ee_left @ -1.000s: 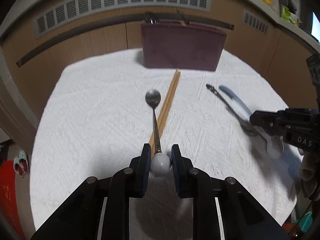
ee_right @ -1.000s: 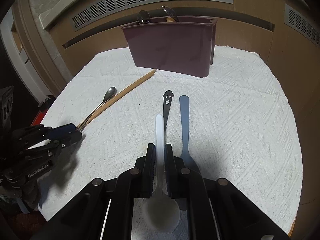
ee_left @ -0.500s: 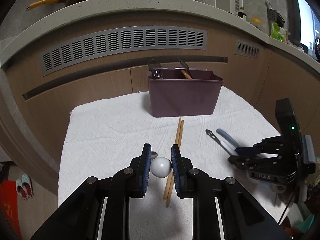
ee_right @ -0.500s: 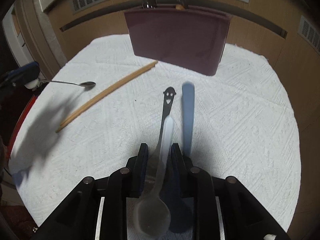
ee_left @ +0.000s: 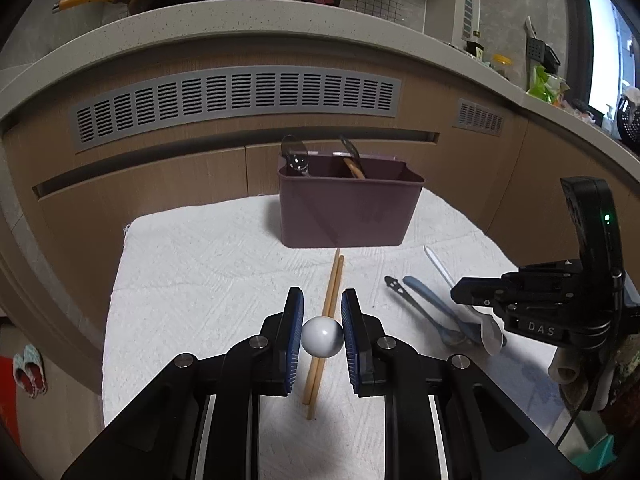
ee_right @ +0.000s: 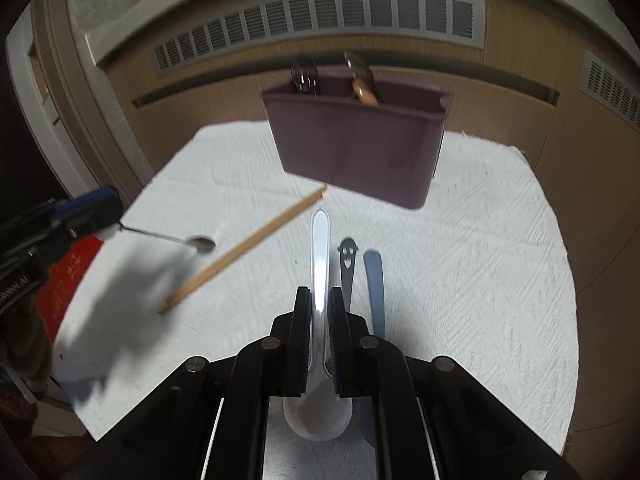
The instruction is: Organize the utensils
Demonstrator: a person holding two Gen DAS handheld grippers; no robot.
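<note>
The left gripper (ee_left: pixel 322 322) is pinching the white ball end (ee_left: pixel 322 337) of a small metal spoon (ee_right: pixel 197 242), held up off the white cloth (ee_left: pixel 208 264); seen from the other side, the thin stem runs out from that gripper and the little bowl hangs free above the cloth. The right gripper (ee_right: pixel 319 312) has just been closing and now its jaws press on the handle of a clear plastic spoon (ee_right: pixel 320 256), whose handle points toward the purple caddy (ee_left: pixel 344 208) and whose bowl sits back under the jaws. Whether that plastic spoon is fully clear of the cloth I can't quite say, since the picture there is a bit smeared. A pair of wooden chopsticks (ee_left: pixel 326 320) lies flat on the cloth, side by side, one end close to the foot of the caddy. Just to the right of the plastic spoon lie a dark utensil with a smiling face cut into its handle (ee_right: pixel 347 268) and a blue-handled utensil (ee_right: pixel 374 284), near each other on the cloth. The caddy stands at the far edge of the cloth against the wooden cabinet (ee_left: pixel 160 184), with a metal utensil and a wooden one already poking out of the top.
</note>
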